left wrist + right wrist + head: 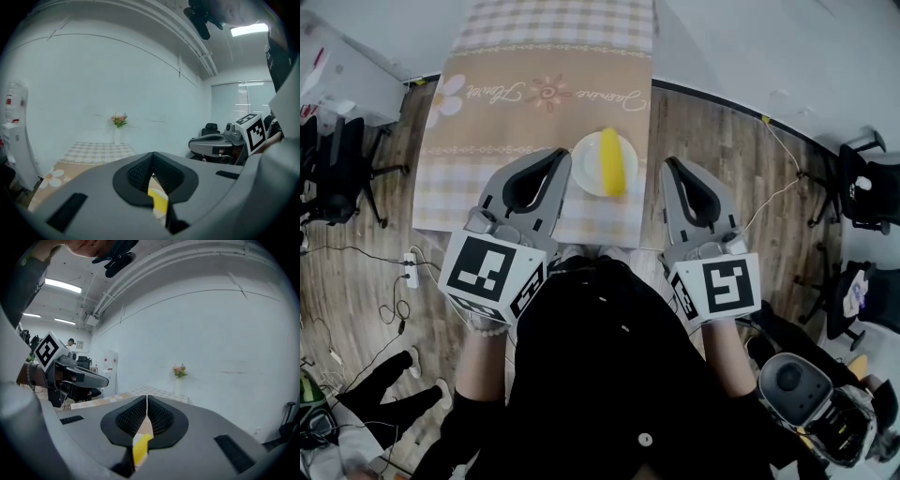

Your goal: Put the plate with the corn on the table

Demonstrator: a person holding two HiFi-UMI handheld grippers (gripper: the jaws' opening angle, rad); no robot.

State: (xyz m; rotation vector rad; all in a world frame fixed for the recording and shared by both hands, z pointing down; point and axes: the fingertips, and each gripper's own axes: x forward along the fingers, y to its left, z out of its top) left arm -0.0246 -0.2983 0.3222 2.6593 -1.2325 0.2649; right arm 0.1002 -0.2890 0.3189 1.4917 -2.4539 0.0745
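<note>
A white plate (585, 157) with a yellow corn cob (612, 161) on it rests on the table (525, 103), close to the near edge and right corner. My left gripper (562, 156) hovers just left of the plate, jaws shut and empty. On the other side, over the floor, my right gripper (668, 163) is also shut on nothing. In the left gripper view the corn (158, 201) shows as a yellow sliver below the closed left gripper (152, 155). The right gripper view shows the corn (140, 447) the same way under the right gripper (146, 398).
The table carries a beige checked cloth with flower prints. Office chairs stand at the left (337, 169) and right (862, 187). Cables and a power strip (408, 267) lie on the wooden floor. A vase of flowers (119, 123) stands at the table's far end by the wall.
</note>
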